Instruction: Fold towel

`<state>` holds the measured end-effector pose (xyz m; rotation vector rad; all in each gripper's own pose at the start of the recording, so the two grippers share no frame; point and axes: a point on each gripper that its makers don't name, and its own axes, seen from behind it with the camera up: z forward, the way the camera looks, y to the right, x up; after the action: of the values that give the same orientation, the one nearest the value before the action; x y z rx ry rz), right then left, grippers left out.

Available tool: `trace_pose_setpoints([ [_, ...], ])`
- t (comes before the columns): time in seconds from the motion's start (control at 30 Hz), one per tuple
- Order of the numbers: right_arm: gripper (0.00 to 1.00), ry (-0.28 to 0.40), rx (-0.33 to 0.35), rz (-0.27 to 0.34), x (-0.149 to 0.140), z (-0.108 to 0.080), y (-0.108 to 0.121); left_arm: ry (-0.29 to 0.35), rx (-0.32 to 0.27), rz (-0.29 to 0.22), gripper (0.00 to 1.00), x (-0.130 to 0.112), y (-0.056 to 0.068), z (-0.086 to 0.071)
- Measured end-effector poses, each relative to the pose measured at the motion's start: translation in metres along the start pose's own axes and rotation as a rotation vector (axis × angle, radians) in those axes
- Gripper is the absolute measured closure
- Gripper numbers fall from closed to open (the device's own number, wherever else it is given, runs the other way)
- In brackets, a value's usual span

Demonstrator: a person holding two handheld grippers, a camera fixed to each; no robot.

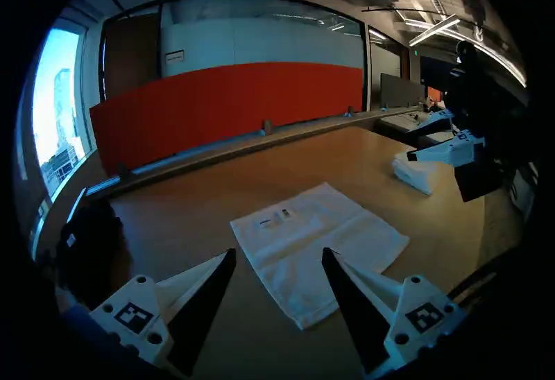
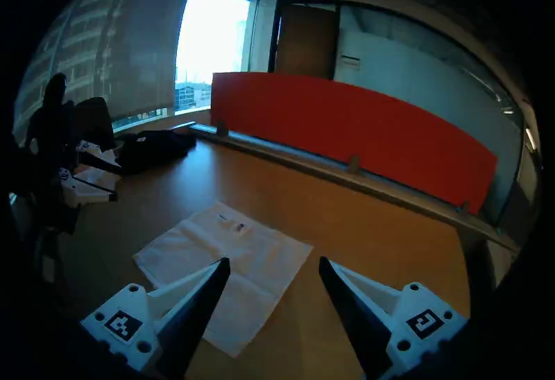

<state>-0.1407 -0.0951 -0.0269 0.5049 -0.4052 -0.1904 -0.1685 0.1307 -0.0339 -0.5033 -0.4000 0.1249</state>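
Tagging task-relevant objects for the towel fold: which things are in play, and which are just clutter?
In play:
- towel, flat on the table
- left gripper, fingers open
- right gripper, fingers open

Lying about:
- folded white cloth, far side of the table
- dark bundle, by the window
- red divider, along the table's back edge

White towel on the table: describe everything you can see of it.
The white towel lies spread flat, unfolded, on the wooden table. It is a rough rectangle of cloth with faint crease lines and a small label near one edge. Only the table seems to touch it; the left gripper and right gripper hover off it, jaws open.
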Motion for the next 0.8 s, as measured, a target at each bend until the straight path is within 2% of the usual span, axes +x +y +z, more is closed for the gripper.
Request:
trace_pose_setpoints([
  [0.2, 0.01, -0.023, 0.022, 0.010, -0.025, 0.010, -0.010, -0.057, -0.012, 0.005, 0.08, -0.033, 0.012, 0.010],
  [0.4, 0.01, -0.085, 0.046, 0.005, -0.061, 0.019, -0.021, -0.109, -0.040, 0.012, 0.08, -0.060, 0.023, 0.020],
  [0.8, 0.01, -0.180, 0.088, 0.010, -0.113, 0.028, -0.042, -0.200, -0.093, 0.024, 0.08, -0.101, 0.035, 0.038],
])
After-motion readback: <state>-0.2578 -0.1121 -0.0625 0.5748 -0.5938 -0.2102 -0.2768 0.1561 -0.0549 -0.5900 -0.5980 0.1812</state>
